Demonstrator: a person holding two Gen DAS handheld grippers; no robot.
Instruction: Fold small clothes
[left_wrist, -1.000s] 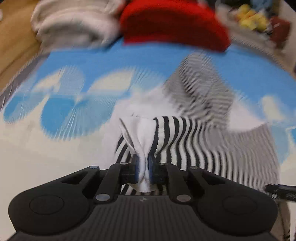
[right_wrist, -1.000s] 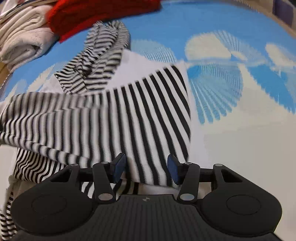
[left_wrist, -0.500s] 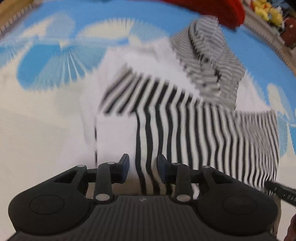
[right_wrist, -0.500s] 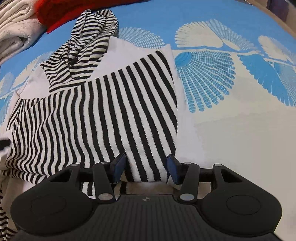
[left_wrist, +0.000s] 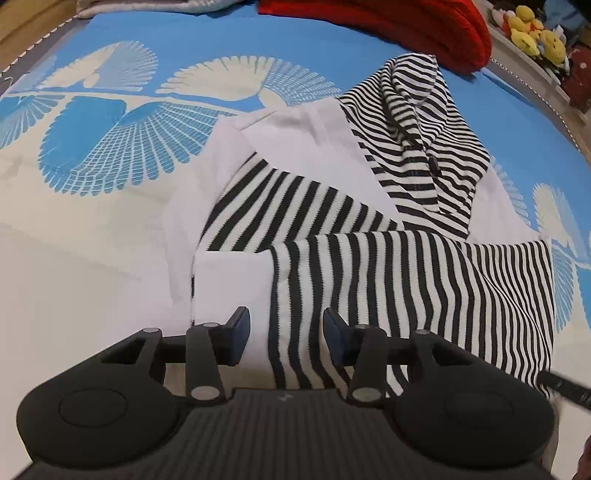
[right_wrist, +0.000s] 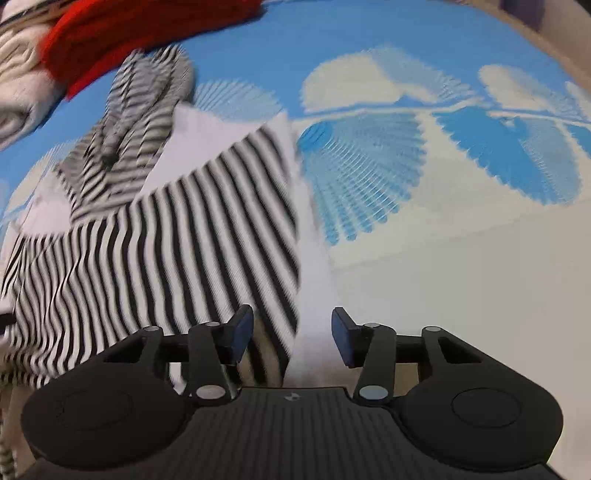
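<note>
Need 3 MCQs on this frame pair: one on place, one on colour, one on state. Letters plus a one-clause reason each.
1. Where does the red garment lie relative to the striped hoodie?
A. Beyond its hood, at the far edge of the sheet
B. Under the left gripper
C. Folded on top of the sleeves

2. What colour is the ground of the leaf-print bedsheet at its far end?
A. Green
B. Blue
C. Pink

3. How does the left gripper stand?
A. Shut on a white cuff
B. Shut on the hood
C. Jaws apart, pads pressing nothing

Key:
1 A: the red cloth sits past the striped hood in both views.
2 B: the far sheet is blue with pale leaves.
3 C: the jaws have just been opening; the hoodie's cloth lies flat on the sheet beyond them, and the right gripper likewise stands open.
</note>
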